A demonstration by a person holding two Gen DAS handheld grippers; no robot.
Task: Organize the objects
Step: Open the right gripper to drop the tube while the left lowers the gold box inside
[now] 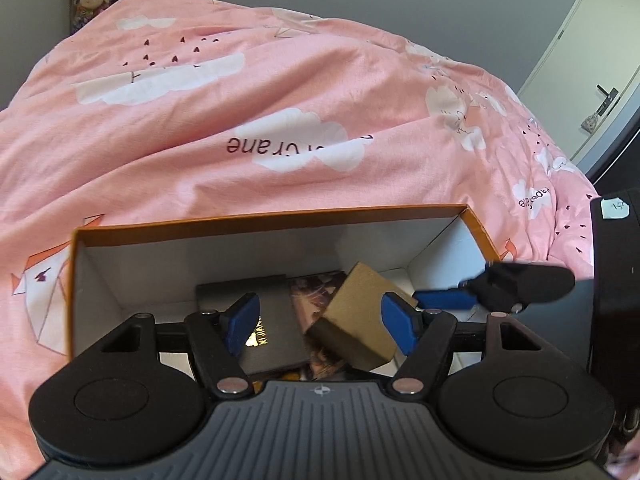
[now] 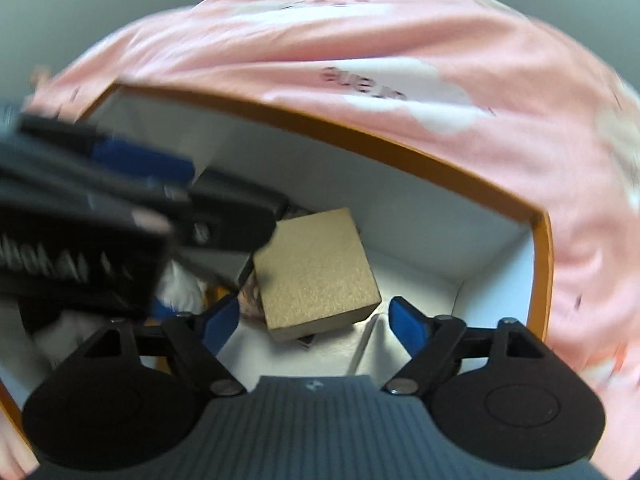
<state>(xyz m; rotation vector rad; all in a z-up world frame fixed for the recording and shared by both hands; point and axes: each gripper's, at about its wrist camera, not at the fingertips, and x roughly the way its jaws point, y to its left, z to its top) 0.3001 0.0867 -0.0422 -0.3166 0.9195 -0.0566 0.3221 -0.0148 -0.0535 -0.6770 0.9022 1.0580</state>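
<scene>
On the bed, the orange box (image 1: 276, 216) already held the gold box (image 2: 316, 272) and a black case (image 1: 264, 320), while both tools (image 1: 320, 320) (image 2: 312, 320) hung apart and empty above.

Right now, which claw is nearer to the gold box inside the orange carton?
Right. The right claw hangs open just above the gold box, which lies tilted in the orange carton. The left claw, also open, sits further toward the black box.
</scene>
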